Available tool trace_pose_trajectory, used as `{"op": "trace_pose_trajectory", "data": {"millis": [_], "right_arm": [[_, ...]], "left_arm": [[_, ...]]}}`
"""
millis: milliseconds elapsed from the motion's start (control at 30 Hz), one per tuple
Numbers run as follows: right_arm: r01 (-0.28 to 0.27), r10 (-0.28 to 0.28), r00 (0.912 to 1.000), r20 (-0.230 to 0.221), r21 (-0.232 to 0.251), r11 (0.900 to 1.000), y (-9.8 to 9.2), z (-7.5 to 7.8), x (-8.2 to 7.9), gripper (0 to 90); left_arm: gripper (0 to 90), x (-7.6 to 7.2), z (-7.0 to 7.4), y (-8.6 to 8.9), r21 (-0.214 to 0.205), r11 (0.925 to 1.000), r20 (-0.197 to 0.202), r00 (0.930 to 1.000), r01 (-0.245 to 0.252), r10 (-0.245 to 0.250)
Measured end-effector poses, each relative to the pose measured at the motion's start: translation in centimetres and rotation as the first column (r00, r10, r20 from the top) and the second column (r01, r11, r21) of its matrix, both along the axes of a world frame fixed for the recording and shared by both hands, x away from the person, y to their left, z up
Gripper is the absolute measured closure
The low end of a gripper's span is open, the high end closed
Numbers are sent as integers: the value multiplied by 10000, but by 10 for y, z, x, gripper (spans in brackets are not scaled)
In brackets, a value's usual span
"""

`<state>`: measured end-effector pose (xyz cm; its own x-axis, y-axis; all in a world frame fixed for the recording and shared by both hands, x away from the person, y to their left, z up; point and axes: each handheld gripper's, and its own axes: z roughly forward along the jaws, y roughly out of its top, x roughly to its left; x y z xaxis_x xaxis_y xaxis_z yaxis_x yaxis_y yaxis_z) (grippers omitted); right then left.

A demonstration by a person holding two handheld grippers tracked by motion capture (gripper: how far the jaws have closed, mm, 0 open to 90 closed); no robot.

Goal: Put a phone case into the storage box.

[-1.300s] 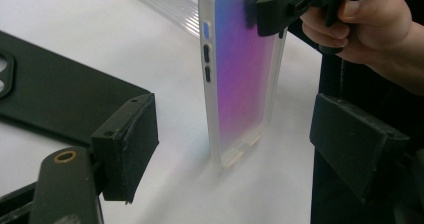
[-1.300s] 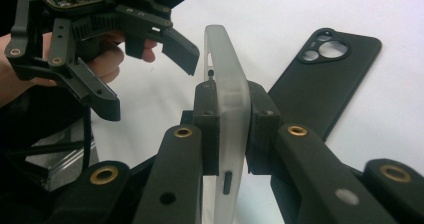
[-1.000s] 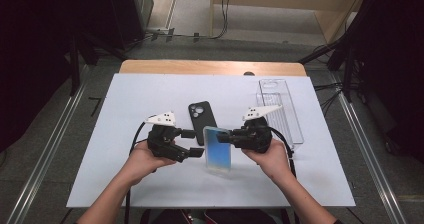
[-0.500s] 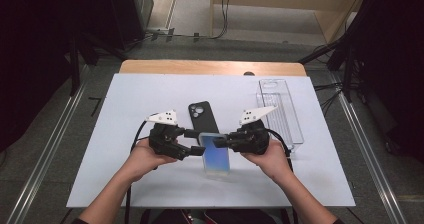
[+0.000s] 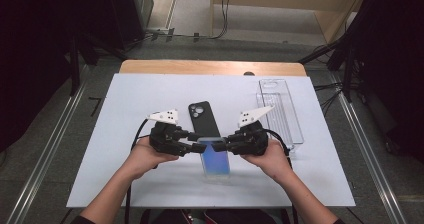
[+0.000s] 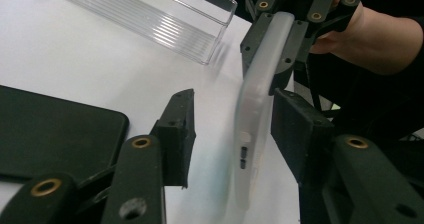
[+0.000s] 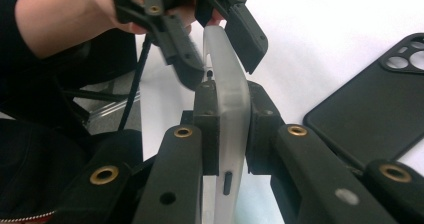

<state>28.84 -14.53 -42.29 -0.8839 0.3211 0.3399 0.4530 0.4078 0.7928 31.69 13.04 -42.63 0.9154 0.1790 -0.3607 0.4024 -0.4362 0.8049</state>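
I am holding the translucent phone case point(image 5: 216, 156) up off the white table point(image 5: 125, 109), just in front of me at the near middle, between my two grippers. My right gripper point(image 5: 224, 145) is clamping the case's right edge; in the right gripper view both pads are pressing flat on its two faces point(image 7: 227, 129). My left gripper point(image 5: 198, 147) is coming at the case from nine o'clock, and its jaws have just been closing around the left edge. In the left gripper view the case point(image 6: 255, 129) is standing between them: the right-hand pad is looking close against it, while the left-hand pad is still standing clear with a gap, so they are not yet pinching.

A second ago the case was leaning with more of its blue face toward the high view and my left jaws were spread wider; both hands are staying put.

The black phone case point(image 5: 204, 118) is lying flat at twelve o'clock from my grippers, and the clear plastic tray point(image 5: 280, 109) is sitting toward two o'clock, well apart.
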Motion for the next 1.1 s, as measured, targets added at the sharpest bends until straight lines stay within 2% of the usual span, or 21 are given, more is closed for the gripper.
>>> {"op": "trace_pose_trajectory", "data": {"millis": [67, 133, 167, 333, 500, 633, 733, 800, 867, 967, 1067, 1100], "right_arm": [[-94, 94, 10000, -23, 27, 10000, 0, 0, 0, 770], [-205, 206, 9998, -77, 82, 9998, 0, 0, 1, 771], [-242, 243, 9997, -102, 101, 9997, 1, -1, 0, 770], [-330, 335, 9991, -250, 197, 9993, 1, -1, 1, 769], [-325, 336, 9988, -349, 295, 9990, -1, -2, 2, 769], [-309, 320, 9988, -369, 314, 9990, -2, -1, 3, 763], [-309, 325, 9986, -409, 392, 9988, -3, 0, 1, 680], [-278, 293, 9990, -331, 445, 9986, -3, 2, 0, 677], [29, -22, 9999, -164, 407, 9992, -4, 4, -1, 573], [185, -185, 9998, 3, 459, 9988, -5, 6, -2, 468], [544, -546, 9985, 91, 295, 9981, -7, 7, -5, 403], [777, -783, 9966, 255, 228, 9967, -8, 7, -6, 400]], "left_arm": [[621, 0, 1, 1, -12, 9999, 106, 9999, 123, -123], [653, 0, 1, 1, -86, 9998, 37, 9998, 173, -172], [695, 0, 2, 1, -105, 9997, -18, 9997, 240, -240], [798, -2, 5, 0, -104, 9992, 113, 9992, 392, -391], [808, -2, 8, -2, -41, 9994, -157, 9992, 355, -356], [809, -4, 12, -1, -110, 9995, -75, 9995, 299, -300], [812, -4, 14, 2, -168, 9994, -84, 9995, 306, -307], [812, -4, 15, 3, -195, 9995, -141, 9996, 236, -239], [812, -4, 16, 4, -135, 9998, -191, 9997, 156, -158], [812, -4, 17, 6, -111, 9999, -255, 9997, -66, 63], [812, -3, 18, 8, -98, 9997, -356, 9991, -222, 218], [812, -3, 18, 8, -105, 9994, -327, 9990, -323, 319]]}}
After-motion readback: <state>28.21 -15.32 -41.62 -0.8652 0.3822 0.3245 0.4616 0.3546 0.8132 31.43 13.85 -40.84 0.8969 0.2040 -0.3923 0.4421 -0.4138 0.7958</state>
